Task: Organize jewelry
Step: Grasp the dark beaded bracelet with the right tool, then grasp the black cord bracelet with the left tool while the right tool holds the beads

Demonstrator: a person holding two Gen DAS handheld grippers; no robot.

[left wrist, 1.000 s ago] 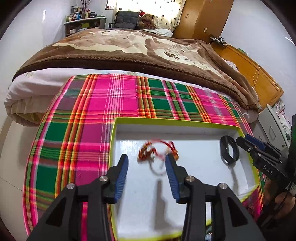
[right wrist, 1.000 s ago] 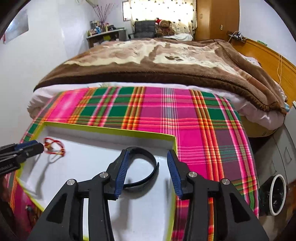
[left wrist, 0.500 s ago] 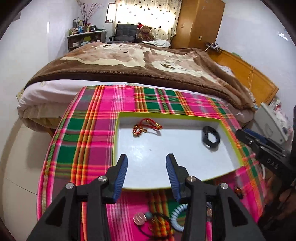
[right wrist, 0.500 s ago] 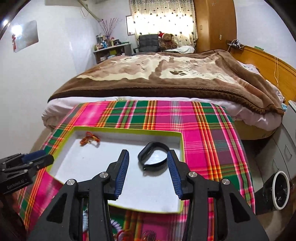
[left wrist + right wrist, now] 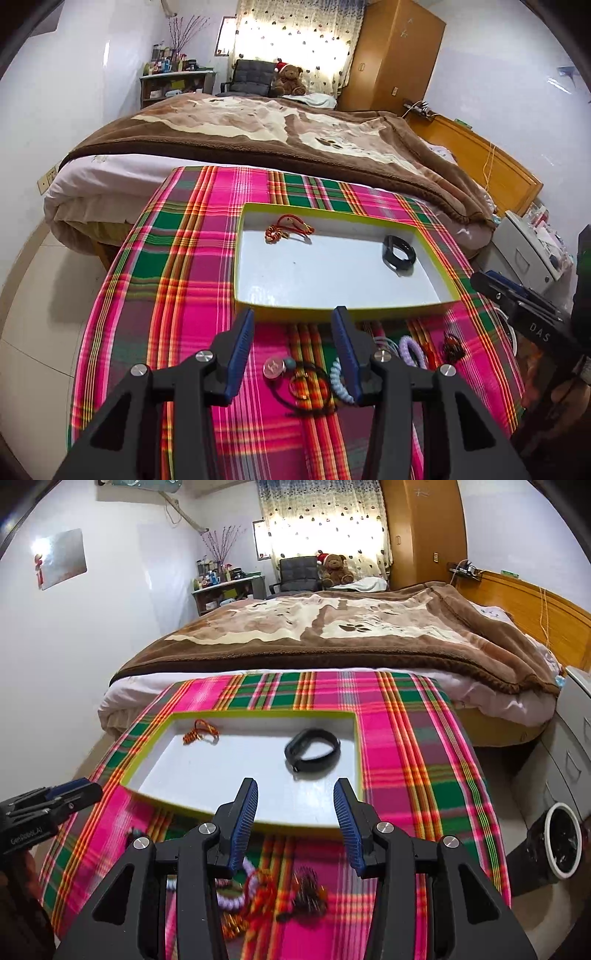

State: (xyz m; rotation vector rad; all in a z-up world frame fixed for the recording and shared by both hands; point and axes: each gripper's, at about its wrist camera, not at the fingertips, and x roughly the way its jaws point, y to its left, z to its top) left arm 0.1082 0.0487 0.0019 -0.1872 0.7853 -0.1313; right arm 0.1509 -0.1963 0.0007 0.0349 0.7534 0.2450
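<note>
Two pieces already lie in the tray (image 5: 347, 308): the red cord bracelet (image 5: 286, 229) at its far left corner and the black band (image 5: 399, 254) toward its right side. Your left gripper (image 5: 291, 350) and right gripper (image 5: 295, 821) both hover with fingers spread, holding nothing. The rest sits tangled on the plaid tabletop (image 5: 173, 280) in front of the tray: a coin-like pendant (image 5: 274, 368), a pale coil tie (image 5: 338, 382), a lilac coil (image 5: 413, 349). Pinch one loop carelessly and you'll likely drag its neighbours along, or clip the tray's rim.
</note>
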